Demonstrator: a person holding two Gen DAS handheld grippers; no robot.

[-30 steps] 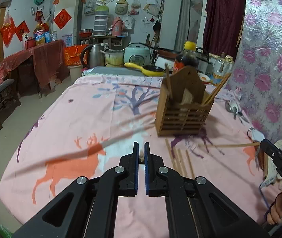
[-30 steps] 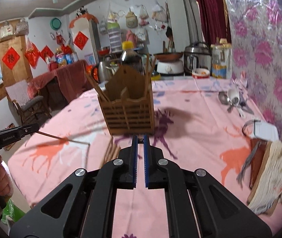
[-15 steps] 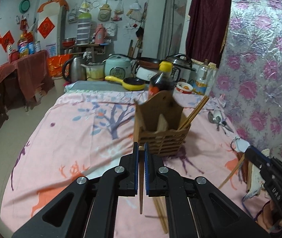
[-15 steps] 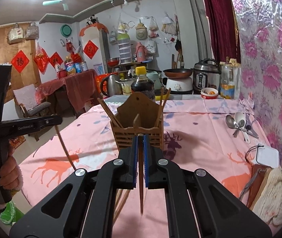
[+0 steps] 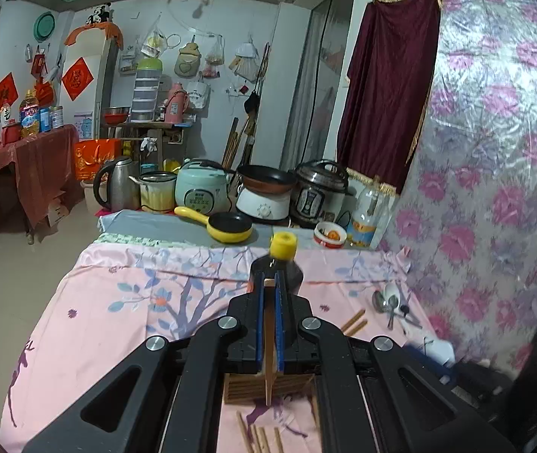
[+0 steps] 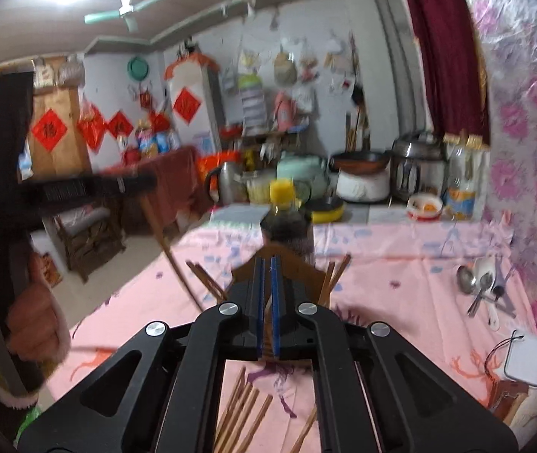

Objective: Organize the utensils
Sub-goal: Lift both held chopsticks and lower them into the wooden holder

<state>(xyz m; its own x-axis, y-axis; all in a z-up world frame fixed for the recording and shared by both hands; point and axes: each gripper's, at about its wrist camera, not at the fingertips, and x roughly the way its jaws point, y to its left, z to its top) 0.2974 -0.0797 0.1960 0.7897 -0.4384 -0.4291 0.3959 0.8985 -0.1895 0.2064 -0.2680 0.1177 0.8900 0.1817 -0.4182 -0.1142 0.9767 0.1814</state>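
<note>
Chopstick [image 5: 269, 370] pinched between closed pads of left gripper [image 5: 269, 324], hanging down over wooden holder [image 5: 264, 387] on pink tablecloth [image 5: 117, 324]. Right gripper [image 6: 267, 307] sits above holder w/ jaws opening; can't tell if anything's still between them. More loose chopsticks [image 6: 240, 411] lie on cloth just in front of holder, spoons [image 6: 479, 283] well off to the right.
</note>
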